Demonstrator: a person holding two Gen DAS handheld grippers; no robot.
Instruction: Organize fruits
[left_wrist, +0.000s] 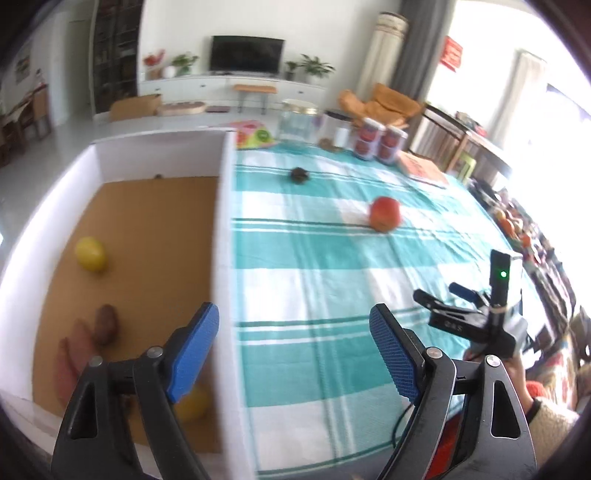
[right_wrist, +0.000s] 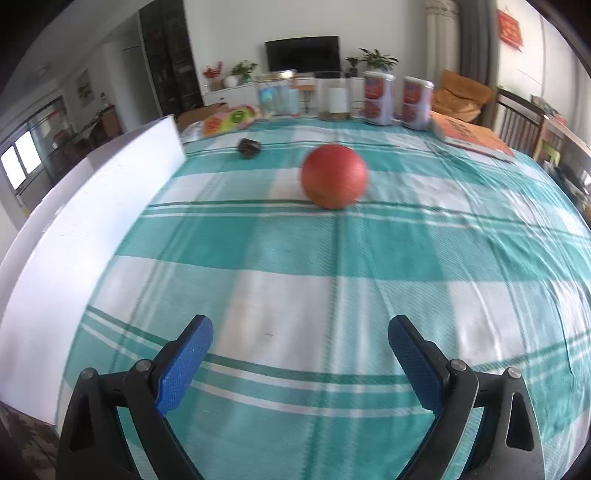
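Note:
A red apple (right_wrist: 334, 176) lies on the teal checked tablecloth (right_wrist: 369, 280), ahead of my right gripper (right_wrist: 300, 321), which is open with nothing between its fingers. A small dark fruit (right_wrist: 249, 147) sits further back. In the left wrist view my left gripper (left_wrist: 293, 312) is open and empty, straddling the right wall of the white box (left_wrist: 223, 258). On the box's brown floor lie a yellow fruit (left_wrist: 90, 253), a brown fruit (left_wrist: 107, 325), long reddish pieces (left_wrist: 72, 354) and another yellow fruit (left_wrist: 192, 404). The apple (left_wrist: 385, 213), the dark fruit (left_wrist: 298, 174) and the right gripper (left_wrist: 439, 291) also show there.
Along the table's far edge stand a glass jar (right_wrist: 277, 98), a white-labelled jar (right_wrist: 338, 99) and two red-labelled cans (right_wrist: 397, 99). An orange book (right_wrist: 472, 138) and a colourful packet (right_wrist: 229, 120) also lie there. The box's white wall (right_wrist: 92, 206) bounds the left side. A hand (left_wrist: 517, 369) holds the right gripper.

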